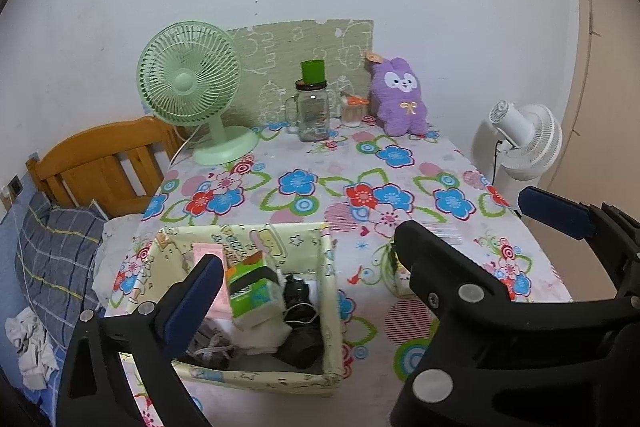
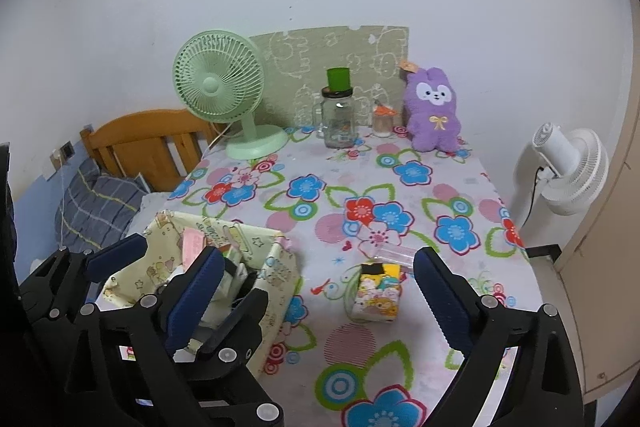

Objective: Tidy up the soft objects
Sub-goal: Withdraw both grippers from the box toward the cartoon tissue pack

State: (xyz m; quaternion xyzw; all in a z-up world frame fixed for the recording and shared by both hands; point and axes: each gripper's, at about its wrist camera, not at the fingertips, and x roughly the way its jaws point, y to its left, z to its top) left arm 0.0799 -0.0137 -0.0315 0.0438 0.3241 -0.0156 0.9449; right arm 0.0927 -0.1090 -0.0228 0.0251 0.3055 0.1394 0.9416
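Packet (image 2: pixel 376 297) lies between open right tool (image 2: pixel 320 287) fingers.

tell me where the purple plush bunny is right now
The purple plush bunny sits upright at the far right corner of the floral tablecloth, against the wall, right of the small orange-lidded jar and the glass mug jar.
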